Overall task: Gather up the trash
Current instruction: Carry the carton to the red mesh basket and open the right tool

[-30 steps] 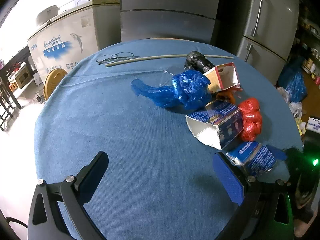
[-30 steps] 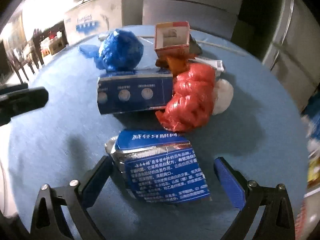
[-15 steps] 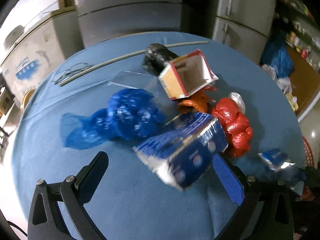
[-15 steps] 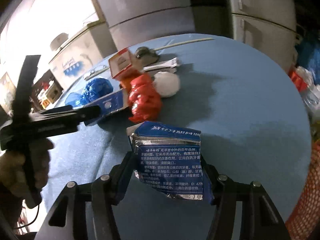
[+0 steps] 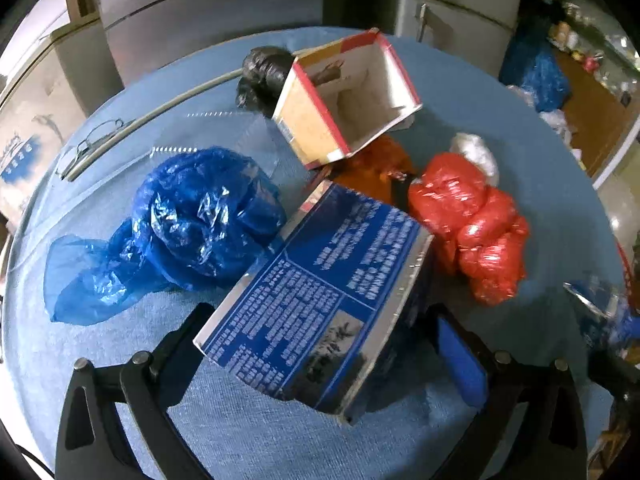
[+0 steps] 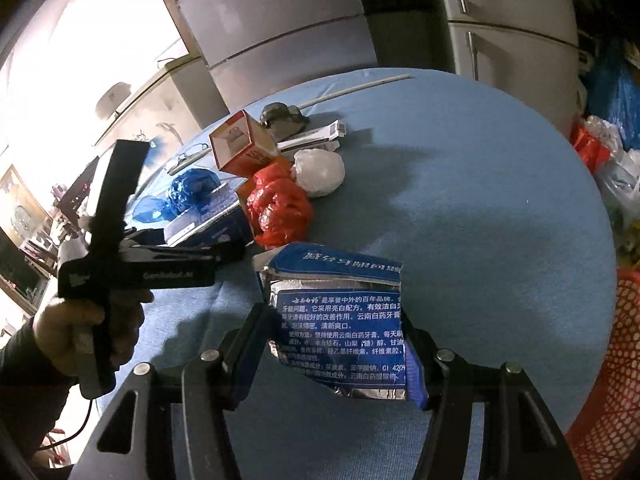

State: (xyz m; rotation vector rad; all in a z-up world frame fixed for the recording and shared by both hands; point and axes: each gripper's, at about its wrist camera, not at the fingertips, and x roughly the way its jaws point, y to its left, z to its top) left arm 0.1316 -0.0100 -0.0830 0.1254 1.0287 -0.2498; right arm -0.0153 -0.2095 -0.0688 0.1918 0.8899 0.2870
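Note:
My right gripper (image 6: 336, 356) is shut on a torn blue toothpaste carton piece (image 6: 340, 320) and holds it above the blue table (image 6: 480, 200). My left gripper (image 5: 324, 344) stands around a long blue box (image 5: 320, 300), its fingers beside the box; I cannot tell if they press it. It also shows in the right wrist view (image 6: 192, 256). On the table lie a blue plastic bag (image 5: 192, 224), a red plastic bag (image 5: 472, 220), an open red-and-white box (image 5: 344, 96), a black bag (image 5: 264, 72) and a white wad (image 6: 320, 172).
A red mesh basket (image 6: 612, 380) stands at the table's right edge. A thin rod (image 5: 160, 116) and glasses (image 5: 96, 140) lie at the far left of the table. Refrigerators (image 6: 280, 32) and a chest freezer stand behind.
My right gripper closed on the carton piece, lifted it and swung right toward the basket. My left gripper moved forward to the blue box and its fingers came around it.

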